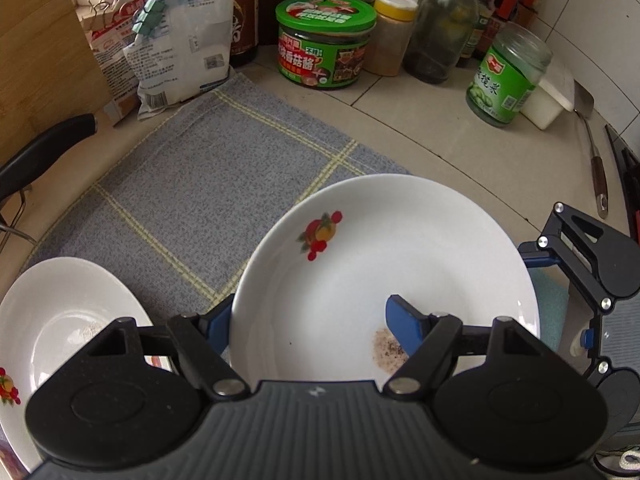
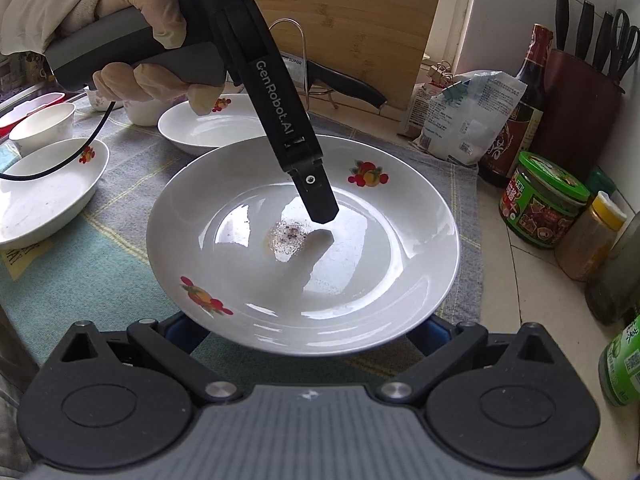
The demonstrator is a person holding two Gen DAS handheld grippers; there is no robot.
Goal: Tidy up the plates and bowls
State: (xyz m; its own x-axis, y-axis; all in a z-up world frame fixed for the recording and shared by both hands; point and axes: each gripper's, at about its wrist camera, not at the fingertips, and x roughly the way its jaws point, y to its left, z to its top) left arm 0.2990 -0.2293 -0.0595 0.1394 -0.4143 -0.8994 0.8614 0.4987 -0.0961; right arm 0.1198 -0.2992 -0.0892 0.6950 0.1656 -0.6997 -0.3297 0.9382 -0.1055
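The chief danger is that the white shallow ceramic plate with red-and-orange fruit decals [image 2: 360, 280] slips or tips. It looks raised and tilted above the grey-blue checked cloth [image 1: 200, 184], and it seems to be held only at its edges. The left gripper [image 1: 312, 316], carried by a gloved hand [image 2: 152, 20], straddles the plate's rim: one blue-padded finger reaches down into the well close to the centre, while the other passes outside and beneath the rim. Its jaws stand moderately apart, and I cannot tell whether they actually press on the sloping wall. The right gripper [image 2: 310, 336] has its jaws spread wide, with both fingertips hidden under the near rim. Whether they carry the plate or merely sit below it cannot be judged either. A glazed, glossy wall offers little friction, so a loose pinch or uneven travel of the two hands could let the plate slide off. It might also strike the second white fruit-decal plate [image 2: 208, 128] beyond the left gripper, or the third one [image 2: 48, 192] off to the left of the right gripper. The green-lidded sauce jar [image 2: 544, 200], well to the right, is another hazard on a wide swing. The plate is round, shiny with window glare, and dirty: a small patch of speckled seasoning residue [image 2: 286, 236] lies in the well beside the inner finger.
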